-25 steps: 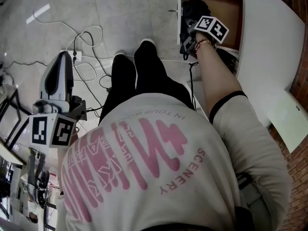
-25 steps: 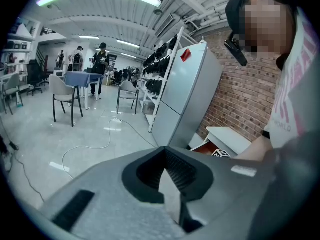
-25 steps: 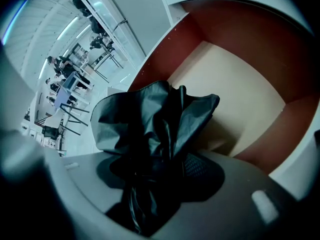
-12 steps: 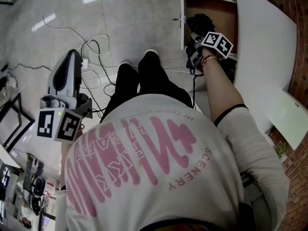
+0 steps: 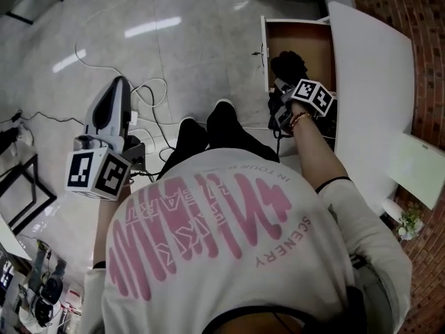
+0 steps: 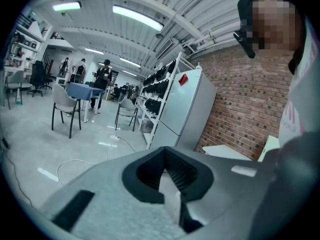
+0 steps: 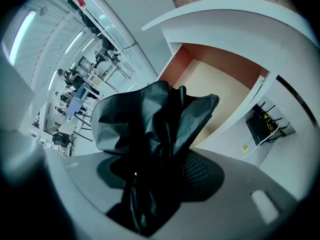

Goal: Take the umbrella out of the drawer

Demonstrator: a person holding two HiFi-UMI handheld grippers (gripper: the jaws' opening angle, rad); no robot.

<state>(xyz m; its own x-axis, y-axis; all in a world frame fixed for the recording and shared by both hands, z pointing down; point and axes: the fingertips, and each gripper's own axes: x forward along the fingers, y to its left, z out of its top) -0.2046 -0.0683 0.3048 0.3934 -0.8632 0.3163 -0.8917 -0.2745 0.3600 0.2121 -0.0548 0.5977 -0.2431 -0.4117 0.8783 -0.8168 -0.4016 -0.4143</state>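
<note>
In the head view the black folded umbrella [image 5: 287,66] hangs just above the open white drawer [image 5: 306,42], whose brown inside is otherwise bare. My right gripper [image 5: 284,96] is shut on the umbrella's lower part. In the right gripper view the crumpled black fabric [image 7: 150,119] fills the space between the jaws of the right gripper [image 7: 160,171], with the drawer [image 7: 220,81] behind it. My left gripper [image 5: 118,92] is held out at the left over the floor, away from the drawer. The left gripper [image 6: 167,173] has its jaws together with nothing in them.
The drawer belongs to a white cabinet [image 5: 372,96] beside a brick wall [image 5: 417,19]. White cables [image 5: 149,92] lie on the grey floor near the person's feet. A black frame [image 5: 24,190] stands at the left. Chairs [image 6: 67,104] and a tall grey cabinet [image 6: 187,104] are farther off.
My right gripper has lifted the umbrella up out of the drawer. The left gripper has also risen. The person has straightened, so the drawer sits lower in the head view.
</note>
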